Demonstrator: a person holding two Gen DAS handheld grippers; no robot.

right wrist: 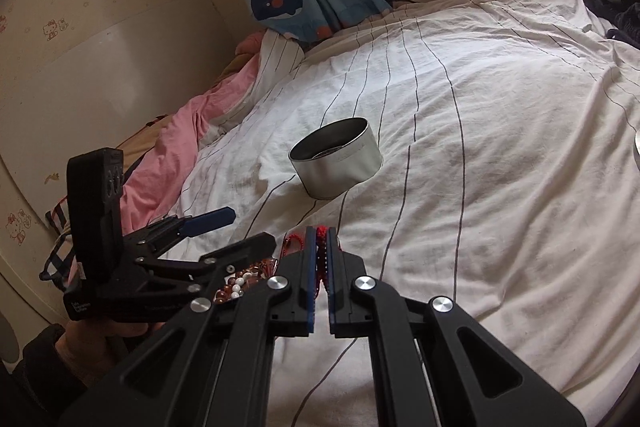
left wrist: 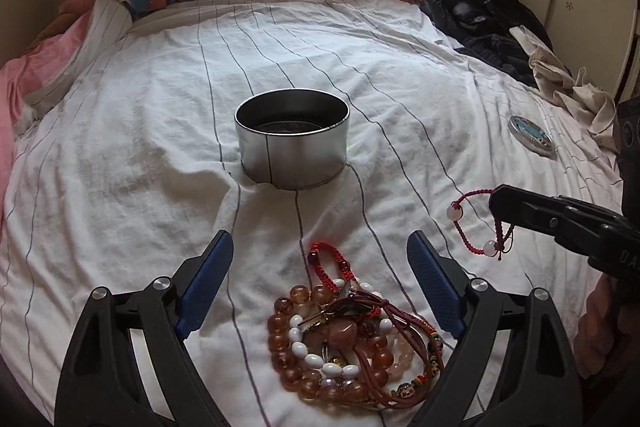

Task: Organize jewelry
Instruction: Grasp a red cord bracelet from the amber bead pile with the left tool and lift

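Hanging from your right gripper [left wrist: 496, 205], whose fingers are pinching shut on it, is a red cord bracelet [left wrist: 478, 223]: braided crimson thread, two pale pink round beads, loose tasselled ends dangling; it is lifted clear of the bedsheet [left wrist: 140, 107], to the right of the pile. In the right wrist view the red braid is showing squeezed between the blue pads [right wrist: 309, 259].

Your left gripper [left wrist: 320, 251] is standing wide open, its blue-faced fingers straddling the jewelry pile [left wrist: 352, 343] without touching it.

The pile is lying on the sheet: amber glass-bead strands, a white oval-bead strand, a red knotted cord, brown cords, one large reddish stone, all tangled together.

A round silver tin [left wrist: 292, 143] is sitting open beyond the pile, something dark inside, indistinct.

A round lid [left wrist: 532, 137] with a blue picture is lying well to the right of the tin.
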